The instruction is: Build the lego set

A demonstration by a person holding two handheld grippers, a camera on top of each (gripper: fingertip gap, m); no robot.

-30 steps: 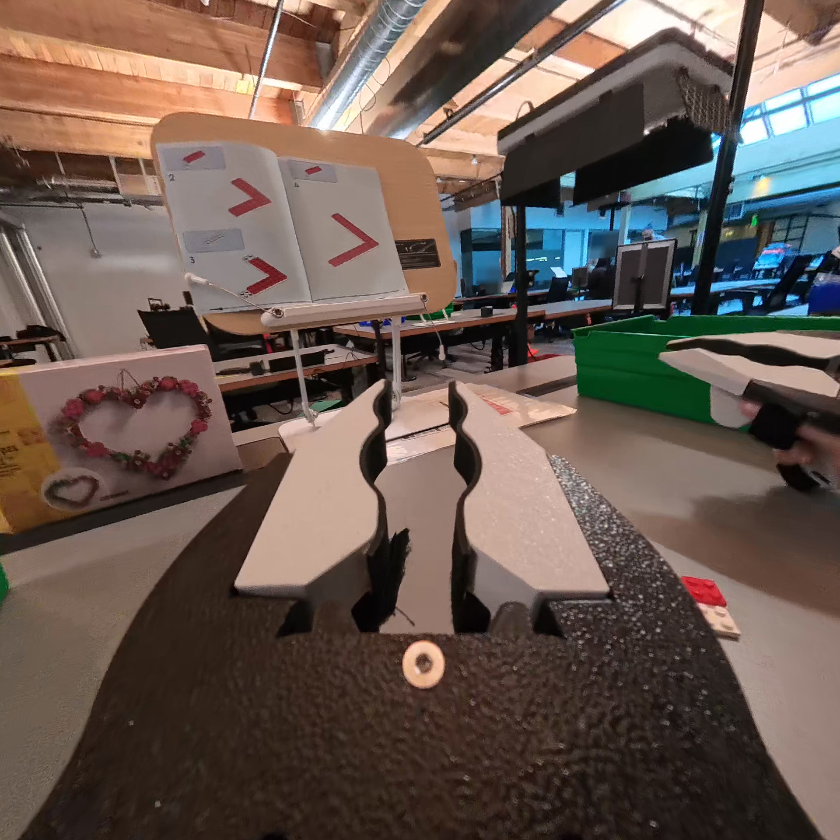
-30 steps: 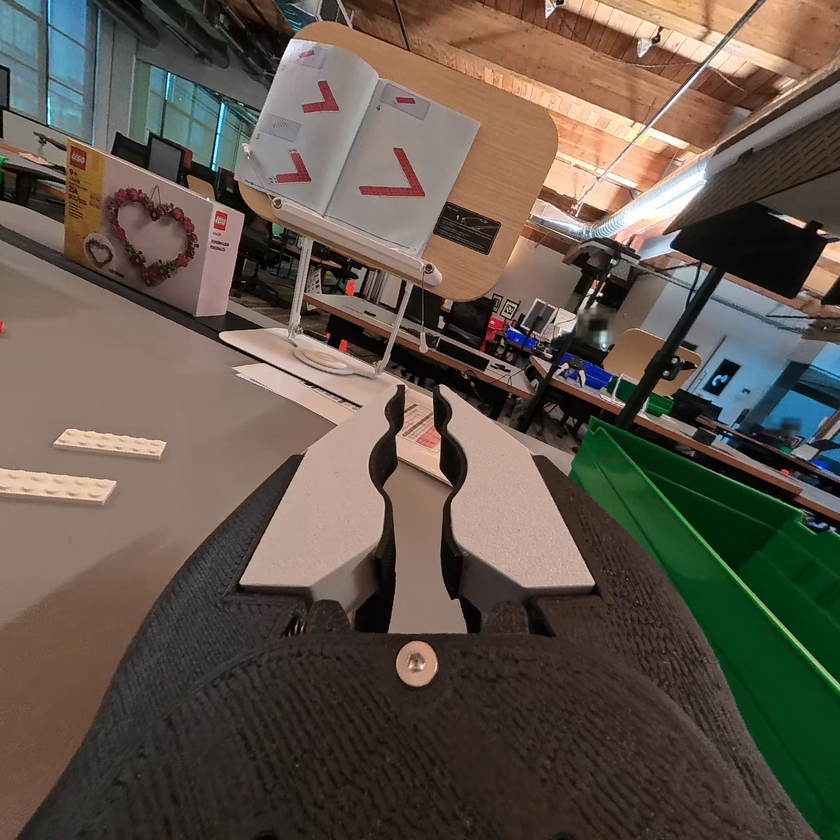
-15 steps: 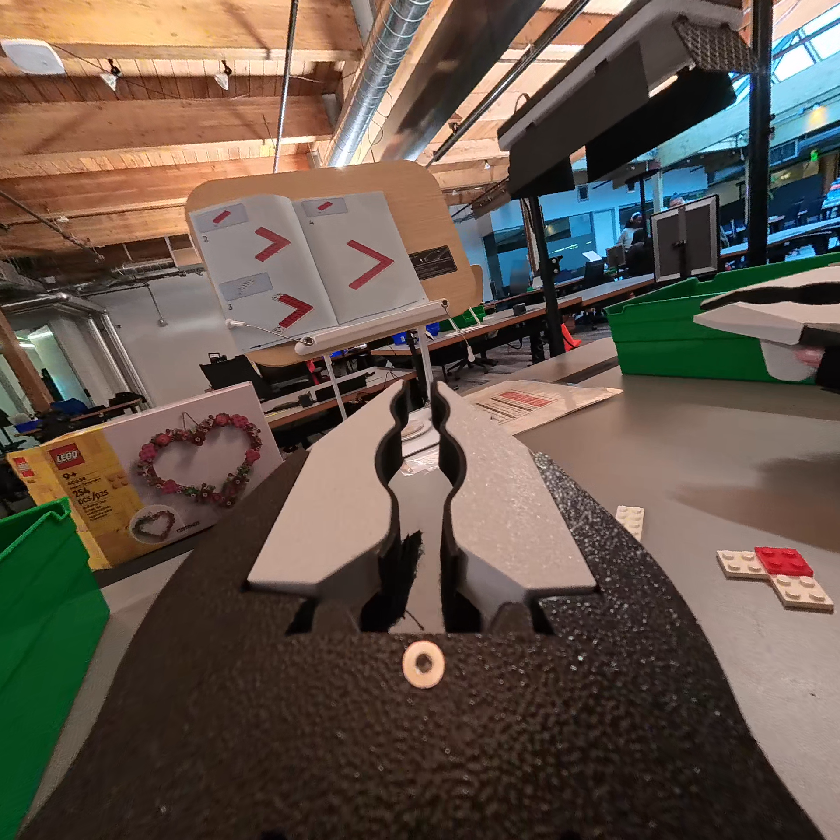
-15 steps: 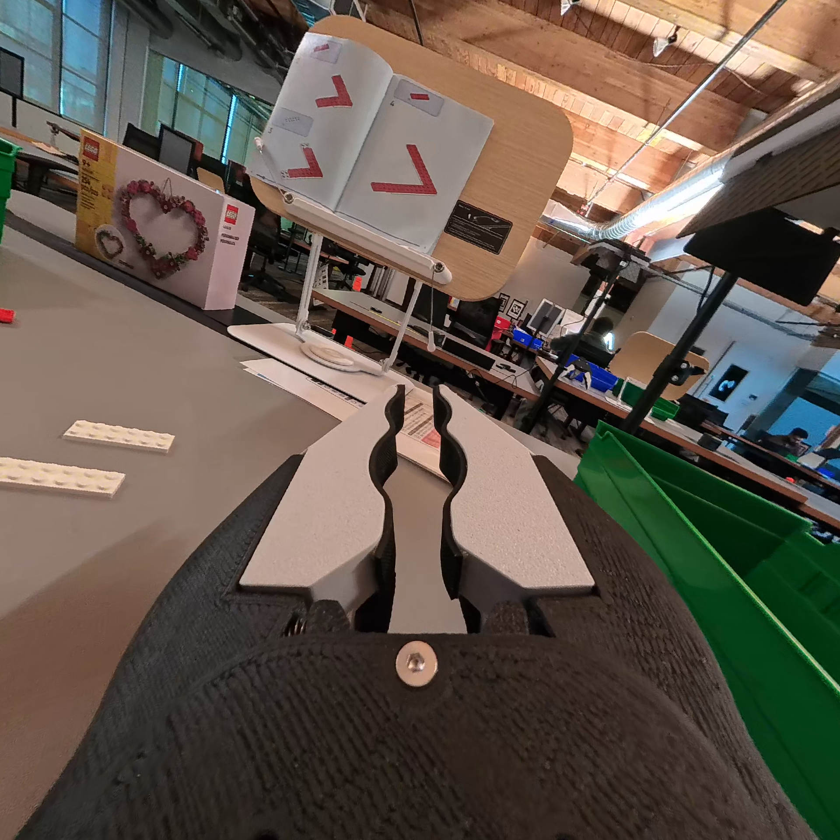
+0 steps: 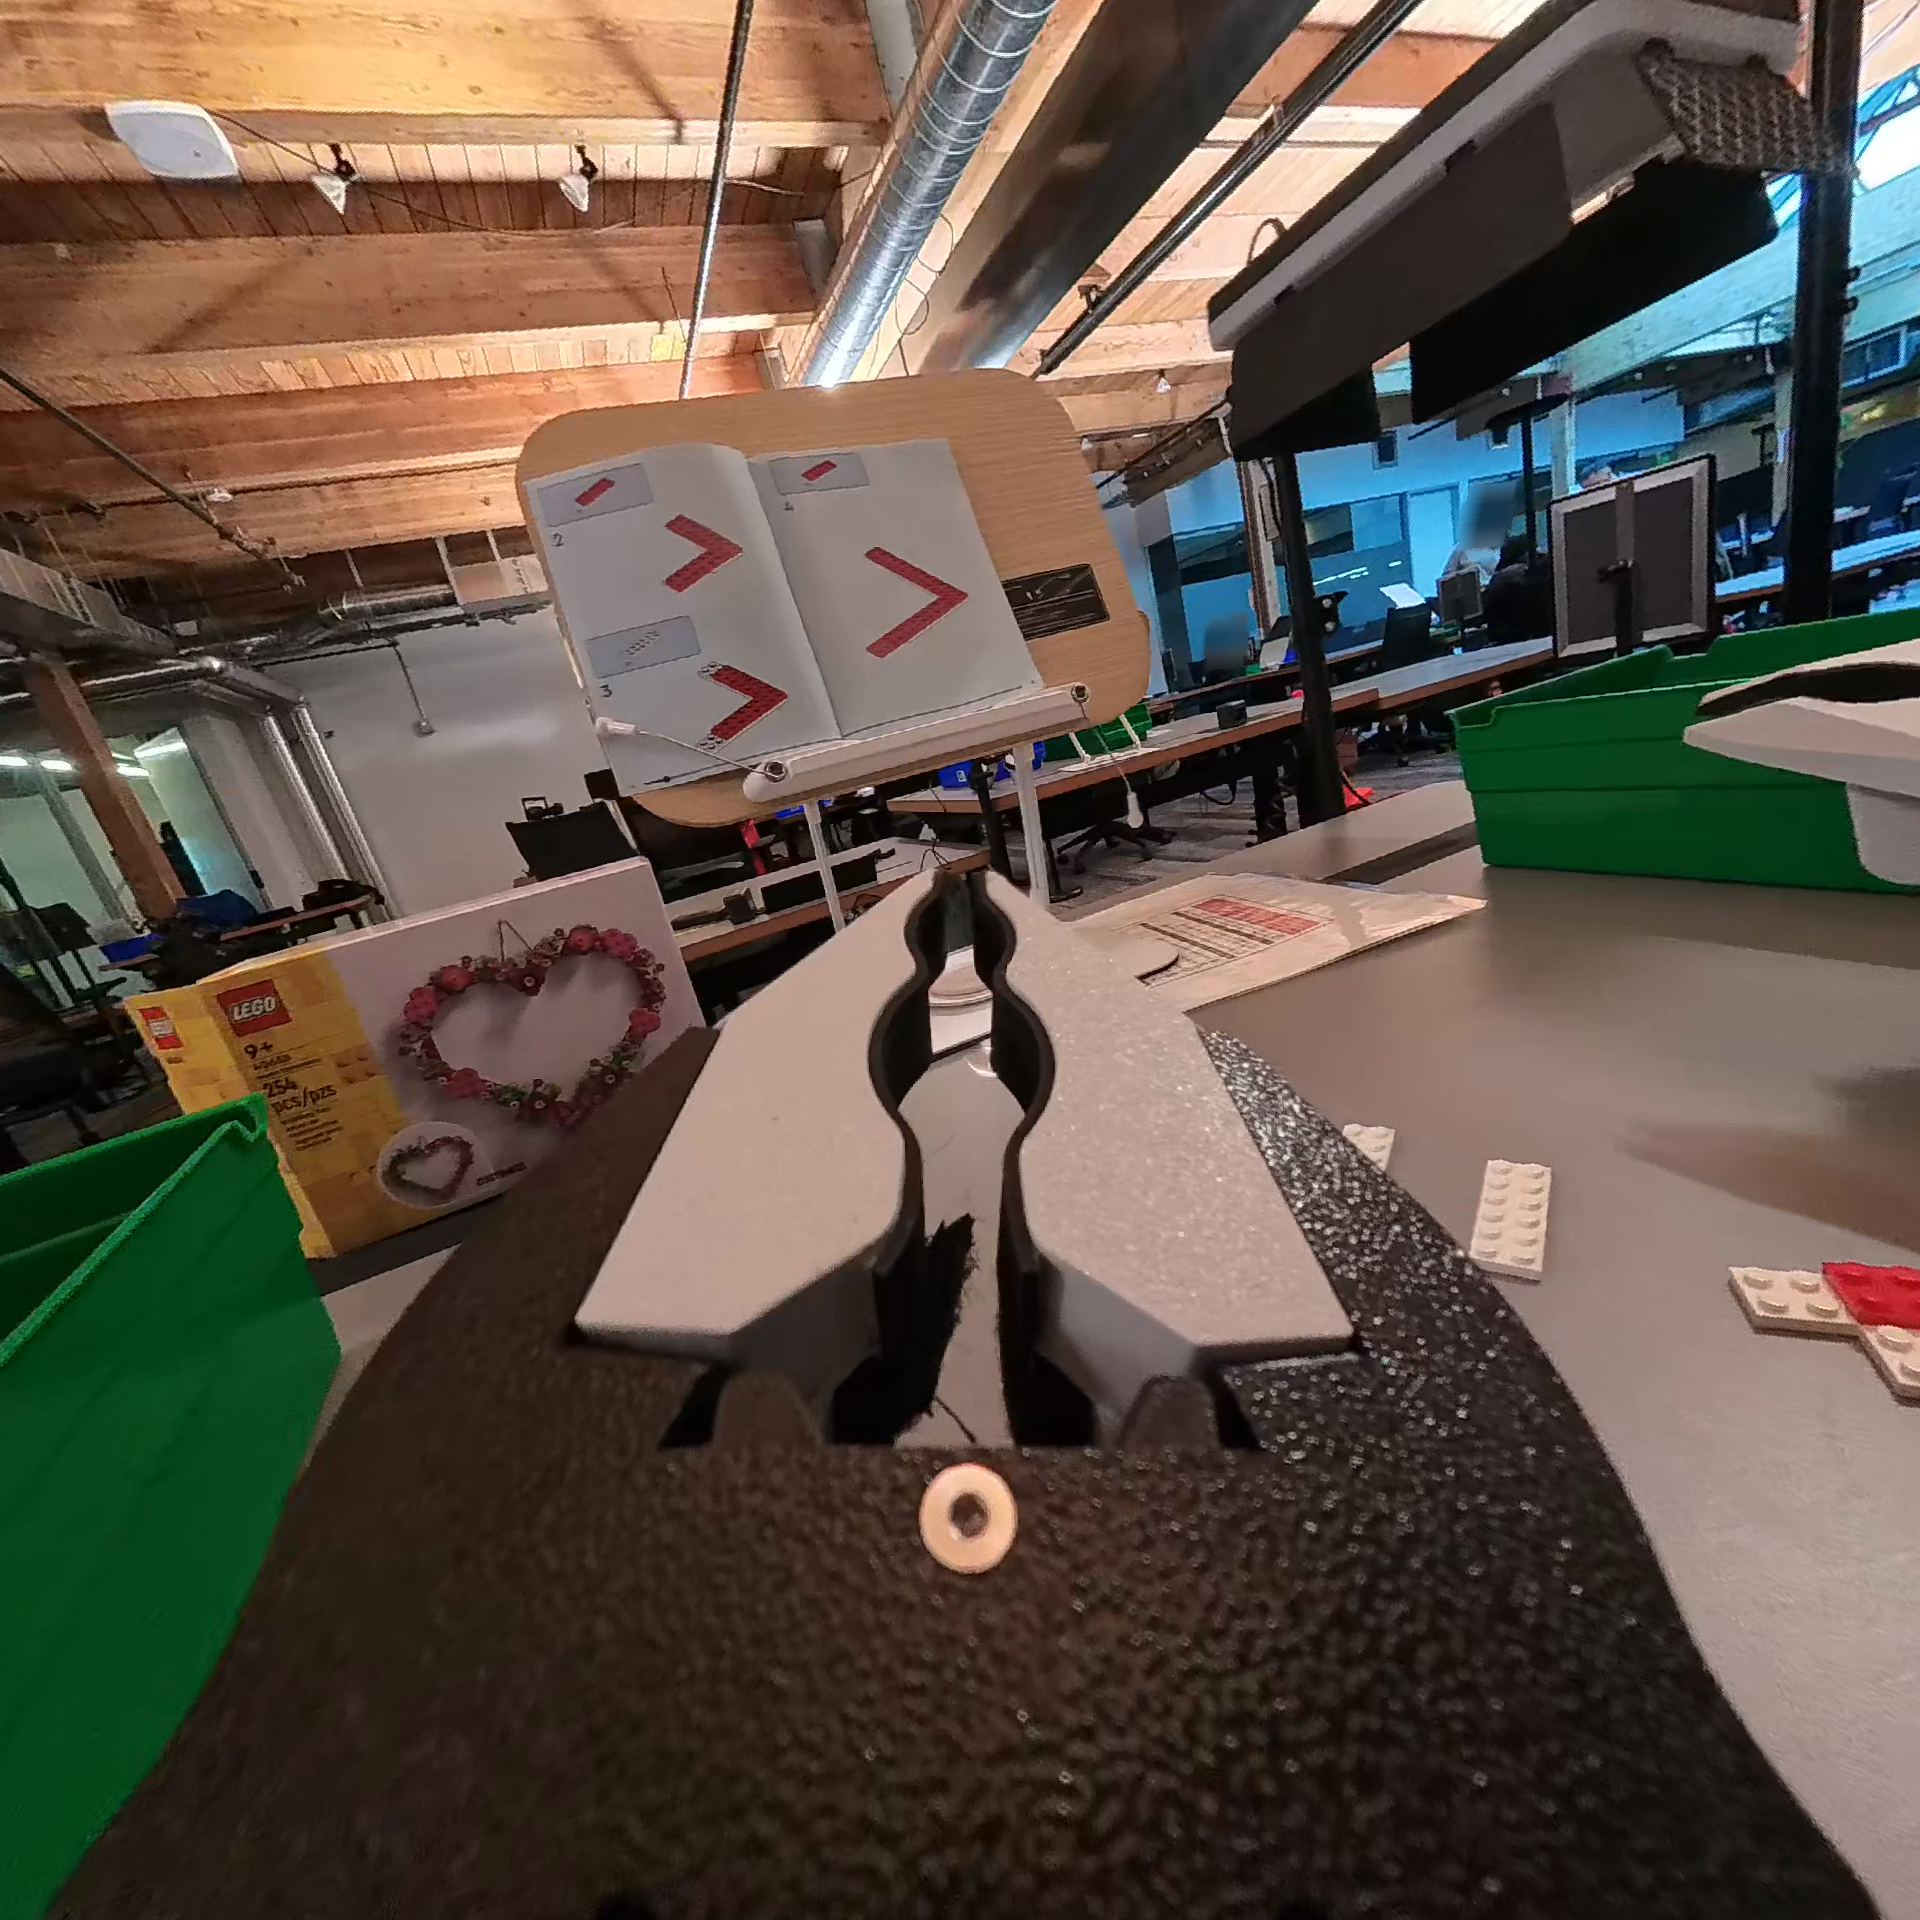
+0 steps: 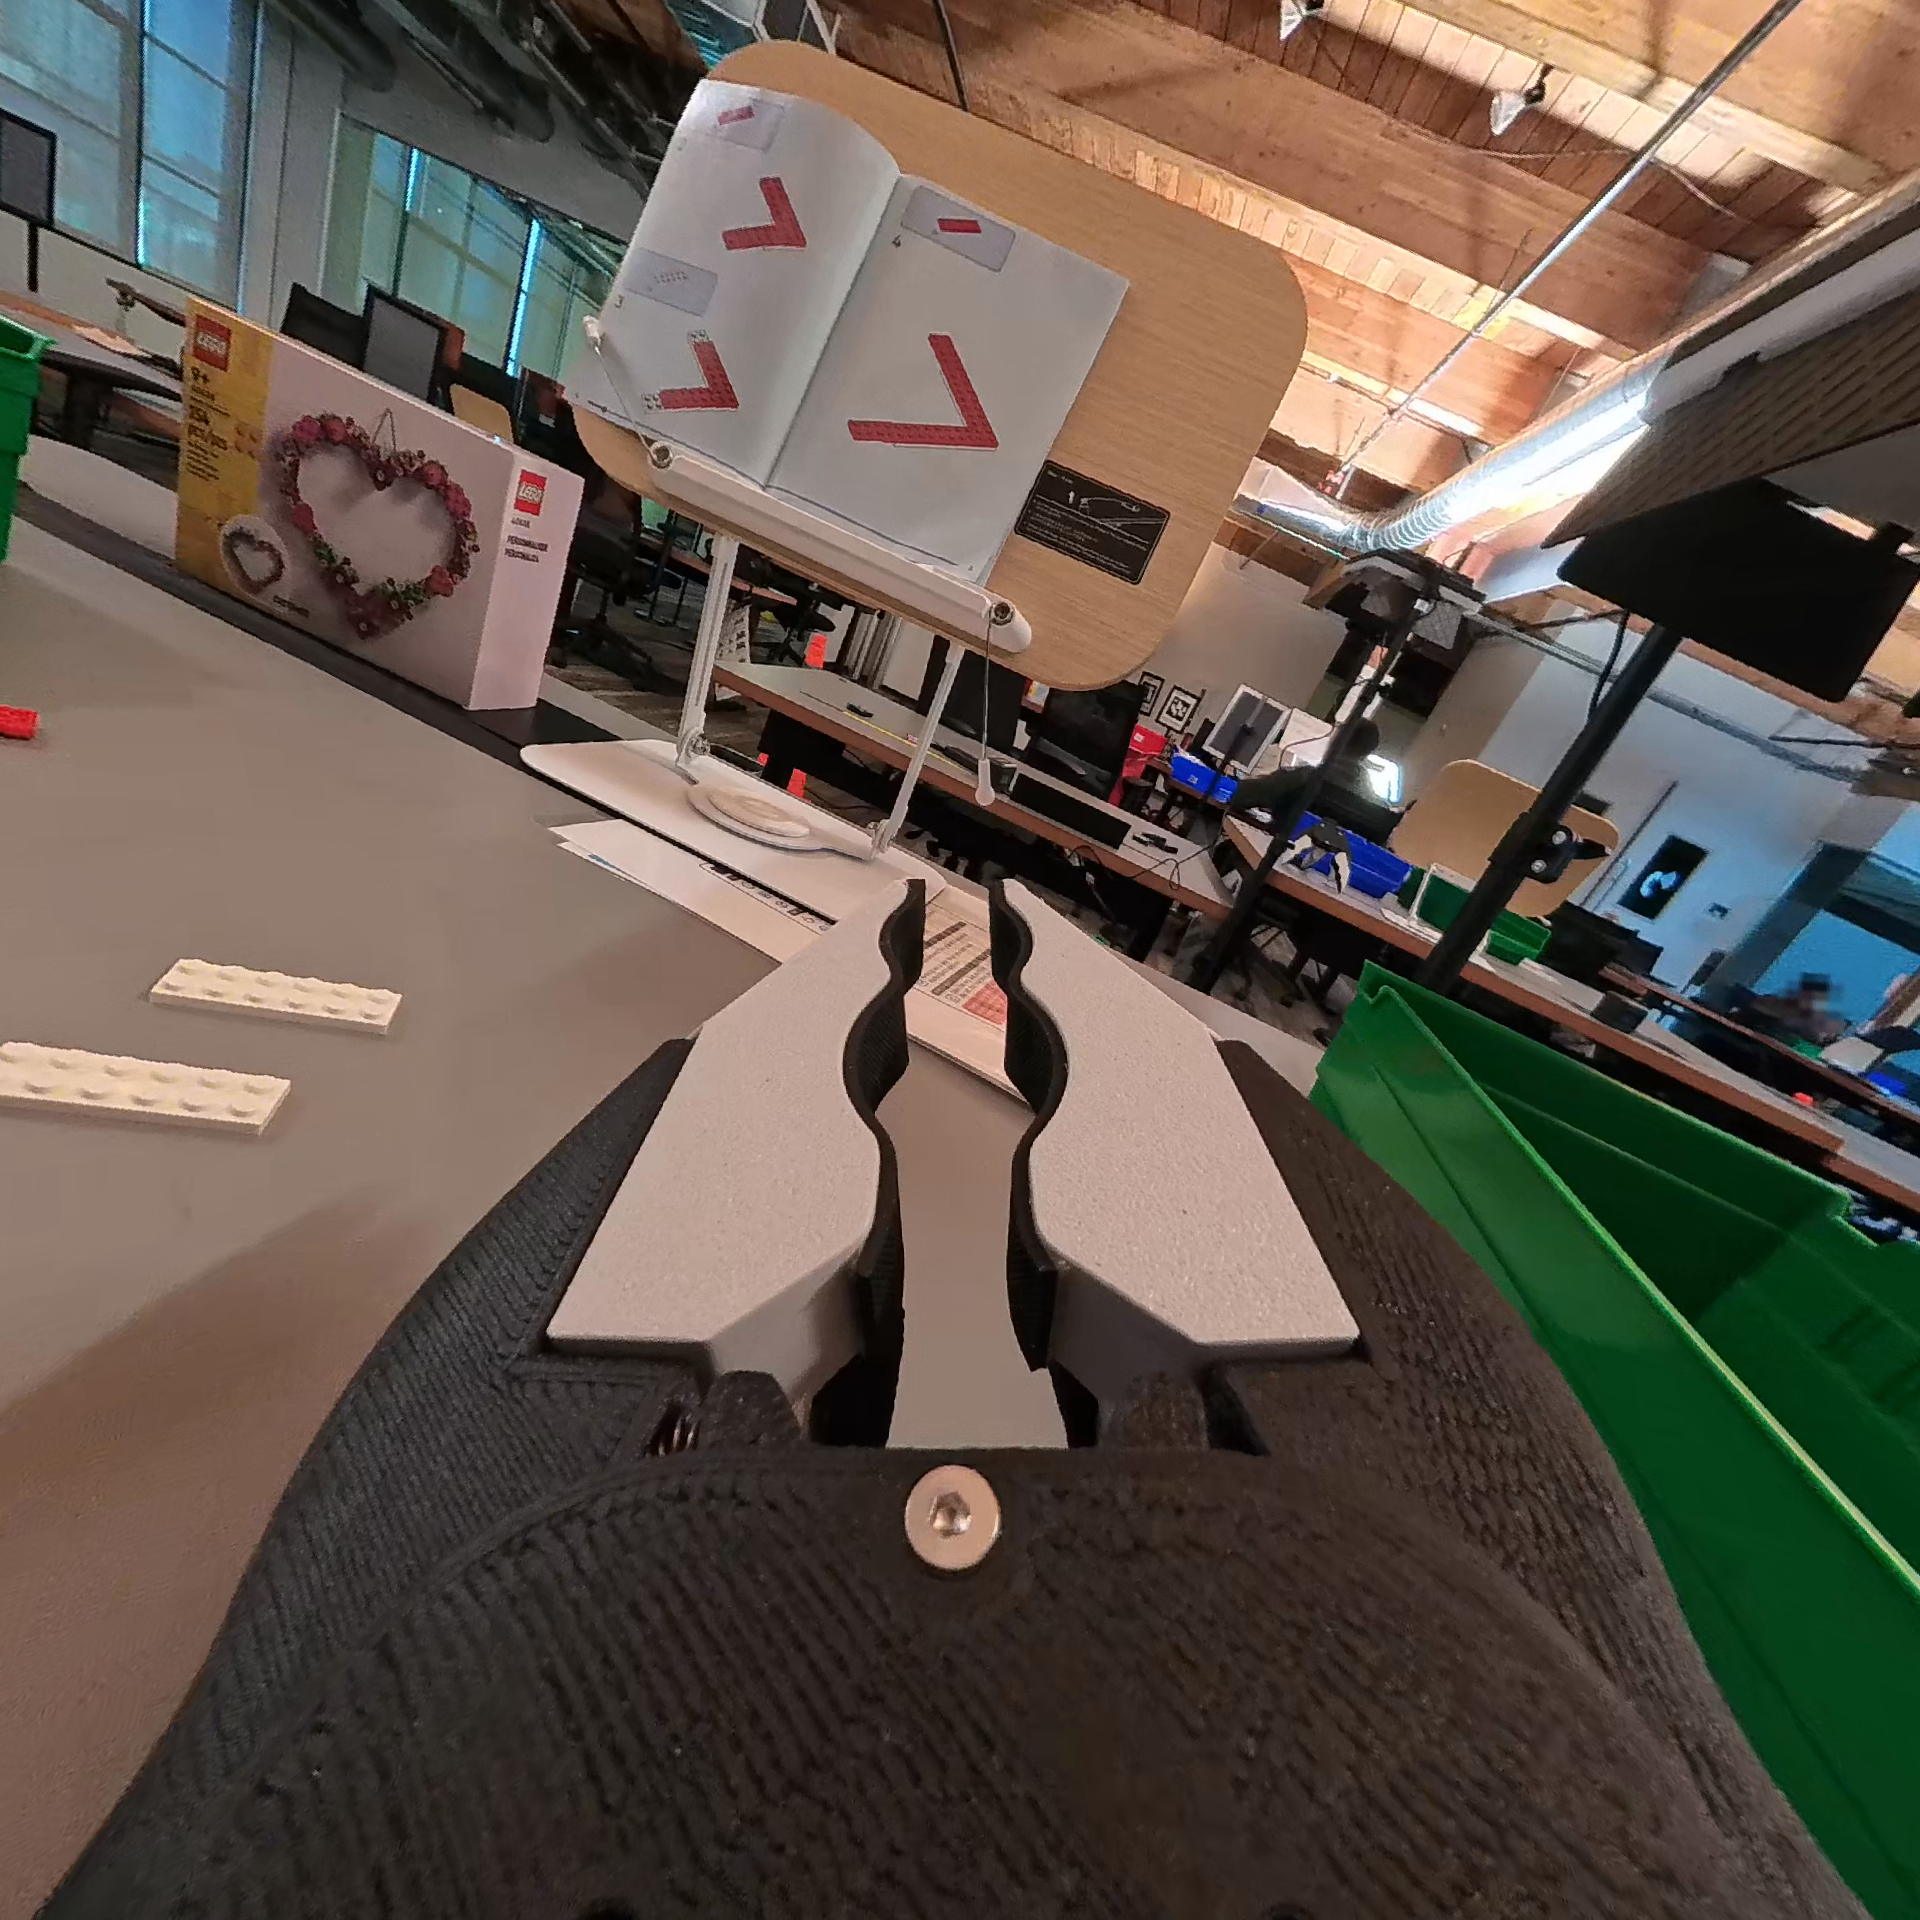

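Note:
My left gripper (image 5: 963, 883) is shut and empty, held above the grey table (image 5: 1558, 1039). To its right lie a white plate (image 5: 1512, 1216), a small white plate (image 5: 1369, 1143), and a white L-shaped assembly (image 5: 1787, 1304) with a red plate (image 5: 1881, 1288) on it. My right gripper (image 6: 954, 888) is slightly open and empty, also above the table; it shows at the right edge of the left wrist view (image 5: 1808, 727). Two long white plates (image 6: 275, 995) (image 6: 140, 1086) lie to its left. A red piece (image 6: 16, 720) lies far left.
An open instruction booklet (image 5: 779, 603) stands on a wooden book stand at the back. The lego box (image 5: 447, 1049) stands back left. Green bins sit at the left (image 5: 125, 1455) and right (image 6: 1662, 1351). A paper sheet (image 5: 1278, 925) lies near the stand. Left tips to right tips: about 30 cm. Both grippers' tips are roughly 20 cm from the white L-shaped assembly (image 5: 1787, 1304).
My left gripper has drawn back and left, and its jaws have closed from a clear gap. More plates have come into its view. My right gripper has hardly moved.

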